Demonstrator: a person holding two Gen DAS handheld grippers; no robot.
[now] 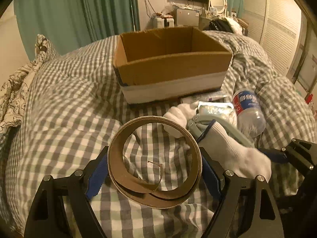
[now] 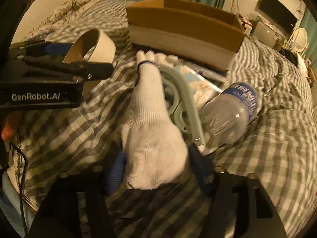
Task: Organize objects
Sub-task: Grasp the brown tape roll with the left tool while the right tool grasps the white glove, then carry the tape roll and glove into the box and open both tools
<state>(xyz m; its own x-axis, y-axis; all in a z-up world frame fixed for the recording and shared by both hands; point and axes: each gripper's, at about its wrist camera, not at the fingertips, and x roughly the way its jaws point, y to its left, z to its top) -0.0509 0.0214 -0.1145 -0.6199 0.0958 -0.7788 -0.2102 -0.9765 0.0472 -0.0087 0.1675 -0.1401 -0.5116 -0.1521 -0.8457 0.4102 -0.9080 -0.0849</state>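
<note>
My left gripper (image 1: 154, 170) is shut on a brown cardboard tape ring (image 1: 154, 196) and holds it just above the checked bedspread; the ring also shows in the right wrist view (image 2: 99, 45). My right gripper (image 2: 156, 170) is shut on the cuff end of a white knit glove (image 2: 150, 130), which stretches forward over a grey plastic hanger-like piece (image 2: 186, 95). The glove also shows in the left wrist view (image 1: 233, 150). An open cardboard box (image 1: 170, 67) stands on the bed ahead of both grippers.
A plastic water bottle (image 2: 231, 113) with a blue label lies right of the glove, beside a tissue packet (image 2: 198, 83). The checked duvet (image 1: 69, 99) is rumpled. A patterned pillow (image 1: 13, 87) lies at far left. Curtains, dresser and wardrobe stand beyond the bed.
</note>
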